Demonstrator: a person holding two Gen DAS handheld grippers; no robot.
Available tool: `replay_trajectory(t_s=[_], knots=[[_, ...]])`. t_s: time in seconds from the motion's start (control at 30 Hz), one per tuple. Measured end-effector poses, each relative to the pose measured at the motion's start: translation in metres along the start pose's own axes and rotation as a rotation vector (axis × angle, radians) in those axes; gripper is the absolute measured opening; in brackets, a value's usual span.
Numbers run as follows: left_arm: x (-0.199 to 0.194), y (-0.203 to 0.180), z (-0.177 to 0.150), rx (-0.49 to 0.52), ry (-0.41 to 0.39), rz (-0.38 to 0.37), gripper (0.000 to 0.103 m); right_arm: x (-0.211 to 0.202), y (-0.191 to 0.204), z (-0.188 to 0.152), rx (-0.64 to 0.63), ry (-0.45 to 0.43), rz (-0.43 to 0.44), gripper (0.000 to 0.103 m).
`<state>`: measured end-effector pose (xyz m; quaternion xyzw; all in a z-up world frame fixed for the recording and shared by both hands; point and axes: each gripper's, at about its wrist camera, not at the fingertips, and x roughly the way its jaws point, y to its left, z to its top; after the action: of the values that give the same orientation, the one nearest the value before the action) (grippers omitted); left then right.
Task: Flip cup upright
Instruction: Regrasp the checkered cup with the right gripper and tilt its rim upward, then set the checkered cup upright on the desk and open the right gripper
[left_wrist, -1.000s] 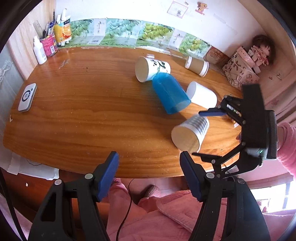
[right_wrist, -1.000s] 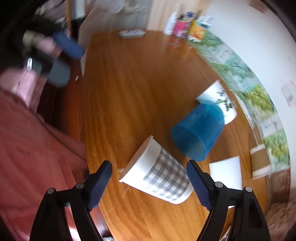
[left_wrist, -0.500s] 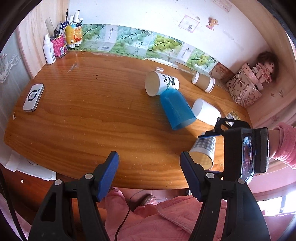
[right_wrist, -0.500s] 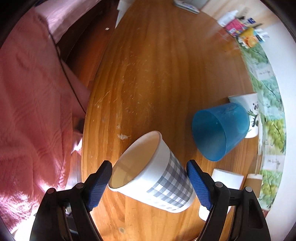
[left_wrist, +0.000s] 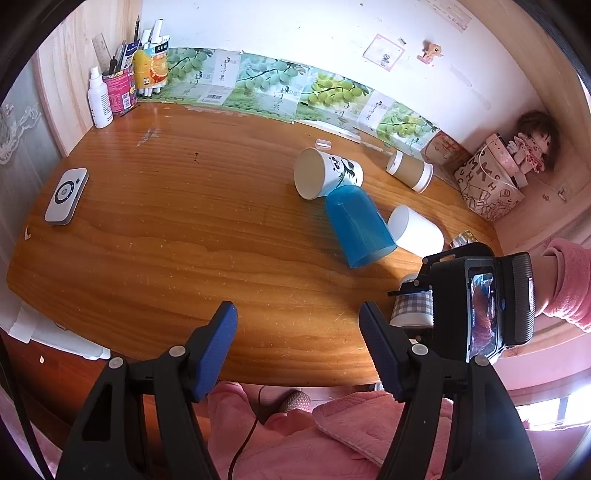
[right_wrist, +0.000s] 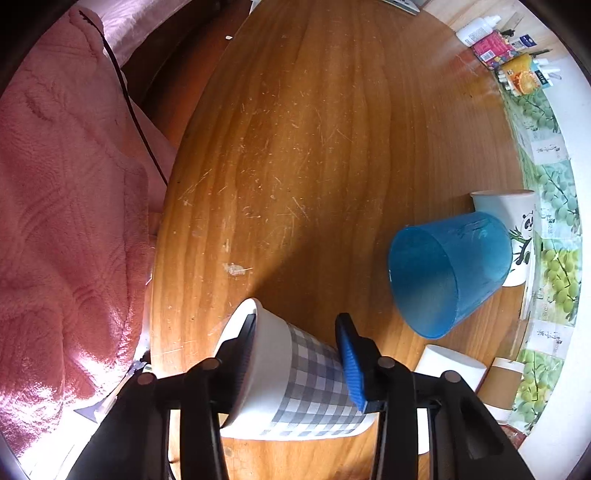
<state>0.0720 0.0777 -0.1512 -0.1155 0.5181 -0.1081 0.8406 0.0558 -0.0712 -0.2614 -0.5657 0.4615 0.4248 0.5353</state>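
My right gripper (right_wrist: 297, 363) is shut on a grey-and-white checked paper cup (right_wrist: 295, 380), its blue pads pressing the cup's sides. In the left wrist view the checked cup (left_wrist: 412, 308) shows near the table's front right edge, mostly hidden behind the right gripper (left_wrist: 480, 299). My left gripper (left_wrist: 297, 350) is open and empty above the table's front edge.
A blue plastic cup (left_wrist: 354, 225), a panda-print cup (left_wrist: 327, 175), a plain white cup (left_wrist: 415, 230) and a brown-sleeved cup (left_wrist: 410, 171) lie on their sides on the wooden table (left_wrist: 166, 229). A white device (left_wrist: 66, 195) lies far left. Bottles stand back left.
My right gripper closed onto the checked cup, which was loose between open fingers before, and turned it from lying towards upright near the table's front right edge. The left gripper drew back slightly.
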Motion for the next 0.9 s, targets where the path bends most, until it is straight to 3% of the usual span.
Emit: replay_trajectory(t_s=[0.3,0.57,0.67,0.73,0.9], knots=[[0.000,-0.001,0.000,0.010,0.008,-0.003,0.072,-0.012,-0.037,-0.002,0.151,-0.054,0.090,0.029],[-0.001,0.002,0.002,0.025,0.006,0.004,0.072,-0.019,-0.075,-0.015,0.442,-0.152,0.213,0.026],[-0.002,0.004,0.007,0.044,0.003,0.006,0.072,-0.027,-0.081,-0.026,0.574,-0.222,0.262,0.021],[-0.001,0.005,0.012,0.061,0.001,0.007,0.072,-0.029,-0.089,-0.035,0.663,-0.273,0.277,0.009],[0.004,0.001,0.024,0.127,0.016,0.006,0.072,-0.029,-0.096,-0.058,0.823,-0.356,0.284,0.008]])
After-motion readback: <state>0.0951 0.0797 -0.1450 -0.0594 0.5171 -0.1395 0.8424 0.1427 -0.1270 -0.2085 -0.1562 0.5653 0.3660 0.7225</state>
